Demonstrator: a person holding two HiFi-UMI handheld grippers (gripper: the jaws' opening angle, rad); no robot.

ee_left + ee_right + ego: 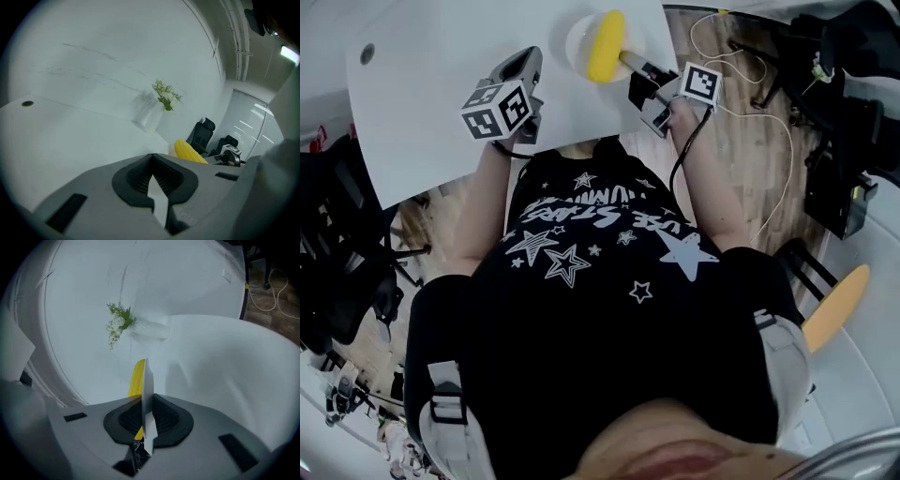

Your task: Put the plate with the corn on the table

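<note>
A white plate carries a yellow corn cob over the far part of the white table. My right gripper is shut on the plate's near rim. In the right gripper view the plate stands edge-on between the pads, with the corn on its left side. My left gripper hovers over the table to the left of the plate, jaws together with nothing in them. The left gripper view shows the corn off to the right.
A small clear vase of white flowers stands on the table beyond the plate. A round cable hole marks the table's left part. Black office chairs and white cables on the wooden floor lie to the right.
</note>
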